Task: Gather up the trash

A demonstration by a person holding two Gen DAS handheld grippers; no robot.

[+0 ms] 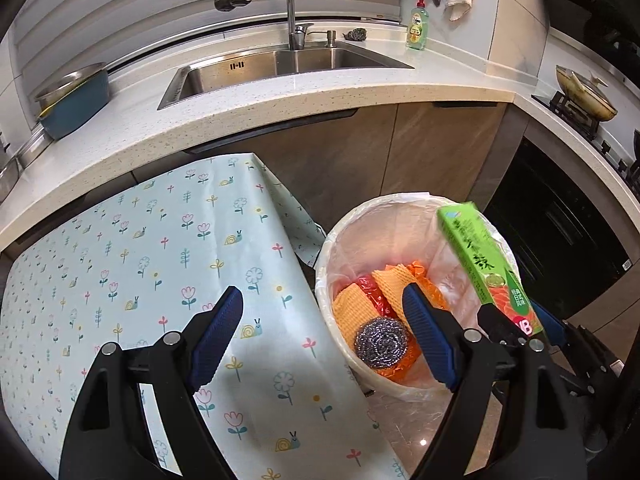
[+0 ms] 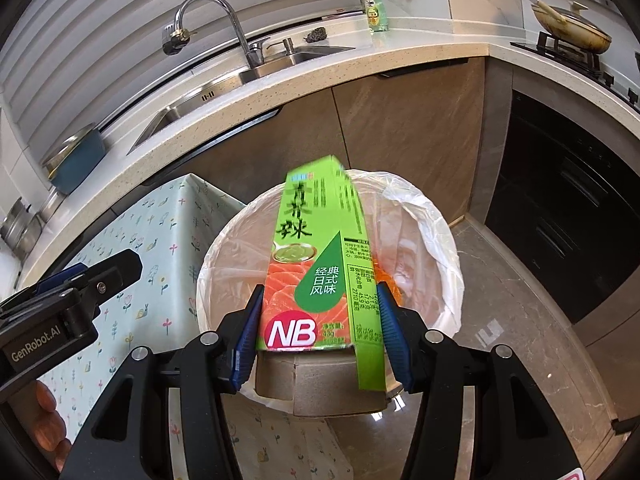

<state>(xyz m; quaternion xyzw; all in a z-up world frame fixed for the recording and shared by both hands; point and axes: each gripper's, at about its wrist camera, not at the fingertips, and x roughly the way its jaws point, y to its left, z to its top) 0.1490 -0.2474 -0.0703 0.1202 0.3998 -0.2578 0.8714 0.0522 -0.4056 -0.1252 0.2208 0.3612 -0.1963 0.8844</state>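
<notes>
My right gripper (image 2: pixel 320 332) is shut on a green wasabi box (image 2: pixel 316 264) and holds it tilted above the white lined trash bin (image 2: pixel 440 232). In the left wrist view the box (image 1: pixel 484 264) hangs over the bin's right rim (image 1: pixel 332 240), held by the right gripper (image 1: pixel 516 324). Inside the bin lie a steel wool scourer (image 1: pixel 380 344), orange foam nets (image 1: pixel 396 284) and a red wrapper (image 1: pixel 372 292). My left gripper (image 1: pixel 324 340) is open and empty, over the edge between the flower-print tablecloth (image 1: pixel 140 264) and the bin. It also shows in the right wrist view (image 2: pixel 80 280).
A stone counter (image 1: pixel 280 108) with a steel sink (image 1: pixel 288 64) and tap curves behind. A green dish soap bottle (image 1: pixel 417 26), a blue bowl (image 1: pixel 74 100) and a pan (image 1: pixel 584 92) on the stove stand on it. Brown cabinets and a dark oven (image 1: pixel 560 232) are behind the bin.
</notes>
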